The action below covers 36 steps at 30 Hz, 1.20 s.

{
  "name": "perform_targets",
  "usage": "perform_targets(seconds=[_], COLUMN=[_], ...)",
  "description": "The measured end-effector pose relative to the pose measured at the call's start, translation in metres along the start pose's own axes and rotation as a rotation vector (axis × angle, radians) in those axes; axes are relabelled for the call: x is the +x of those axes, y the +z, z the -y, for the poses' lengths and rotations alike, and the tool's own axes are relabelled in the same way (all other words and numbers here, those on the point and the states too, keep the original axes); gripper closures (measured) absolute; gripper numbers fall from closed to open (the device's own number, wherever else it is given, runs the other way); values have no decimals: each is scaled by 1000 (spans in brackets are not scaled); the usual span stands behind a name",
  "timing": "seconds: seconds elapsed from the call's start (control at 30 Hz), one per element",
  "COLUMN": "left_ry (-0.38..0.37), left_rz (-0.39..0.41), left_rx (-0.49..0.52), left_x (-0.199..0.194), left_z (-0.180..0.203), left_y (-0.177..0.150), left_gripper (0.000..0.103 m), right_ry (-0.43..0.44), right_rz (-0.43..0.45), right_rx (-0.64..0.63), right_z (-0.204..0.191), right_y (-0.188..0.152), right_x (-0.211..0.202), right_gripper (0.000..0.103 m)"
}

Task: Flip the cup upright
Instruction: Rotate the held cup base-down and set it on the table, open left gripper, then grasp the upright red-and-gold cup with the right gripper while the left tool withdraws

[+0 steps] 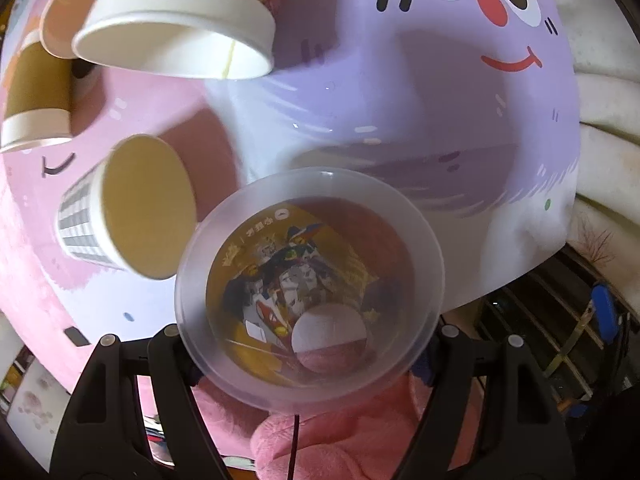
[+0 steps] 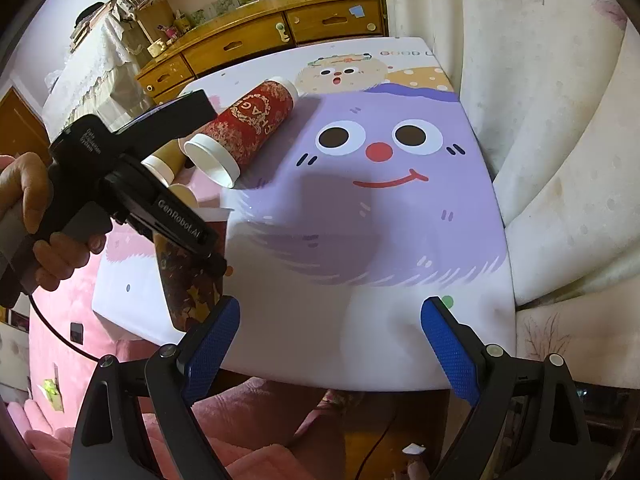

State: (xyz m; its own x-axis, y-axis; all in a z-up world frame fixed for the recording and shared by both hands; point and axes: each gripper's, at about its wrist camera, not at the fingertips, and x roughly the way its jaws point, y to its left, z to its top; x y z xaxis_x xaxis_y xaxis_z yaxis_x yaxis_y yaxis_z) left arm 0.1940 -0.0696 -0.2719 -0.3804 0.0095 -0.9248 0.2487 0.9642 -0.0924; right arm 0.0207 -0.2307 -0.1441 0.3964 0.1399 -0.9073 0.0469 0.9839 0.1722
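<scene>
Left gripper point(image 1: 310, 344) clamps the plastic cup point(image 1: 310, 292) at lower centre, mouth camera-ward, mid-flip; right gripper point(image 2: 330, 332) hangs open, idle.

Soft, bright daylight fills both views. On the cartoon table mat point(image 2: 400, 208) a broad, soft-edged shadow lies across its middle, and small glints of glare speckle the glossy surface. The clear plastic cup point(image 1: 310, 284) close to the left lens is hazy and slightly blurred. Fisheye distortion bends everything near the edges, with dark vignetted corners.
</scene>
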Motion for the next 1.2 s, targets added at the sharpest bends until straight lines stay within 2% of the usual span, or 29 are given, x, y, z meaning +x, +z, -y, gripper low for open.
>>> perform_targets(seconds=[0.1, 0.13, 0.3, 0.5, 0.53, 0.63, 0.73, 0.97, 1.07, 1.2], left_ry=[-24, -32, -64, -88, -97, -154, -179, -227, -183, -135], left_rz=[16, 27, 94, 135, 138, 153, 193, 349, 466, 624], left_rx=[-11, -8, 23, 12, 9, -12, -11, -8, -28, -150], left_x=[1, 1, 1, -3, 1, 1, -6, -30, -59, -74], left_z=[-7, -1, 9, -8, -2, -10, -13, -24, -35, -51], left_y=[-3, 5, -5, -34, -28, -38, -62, -103, -120, -146], left_gripper=[30, 30, 30, 26, 26, 25, 24, 23, 23, 23], right_ry=[-12, -11, -15, -25, -27, -28, -16, 19, 38, 42], right_rz=[-1, -2, -11, -6, -4, 4, 12, 30, 24, 1], right_rx=[-3, 0, -2, -20, -22, -19, -10, -5, -8, -22], right_z=[1, 2, 5, 9, 9, 10, 11, 4, -3, -14], right_y=[-1, -1, -3, -5, -6, -7, -7, -11, -12, -10], right_x=[0, 1, 2, 1, 0, -2, -5, -9, -5, 4], right_gripper=[10, 10, 10, 10, 10, 10, 10, 10, 10, 10])
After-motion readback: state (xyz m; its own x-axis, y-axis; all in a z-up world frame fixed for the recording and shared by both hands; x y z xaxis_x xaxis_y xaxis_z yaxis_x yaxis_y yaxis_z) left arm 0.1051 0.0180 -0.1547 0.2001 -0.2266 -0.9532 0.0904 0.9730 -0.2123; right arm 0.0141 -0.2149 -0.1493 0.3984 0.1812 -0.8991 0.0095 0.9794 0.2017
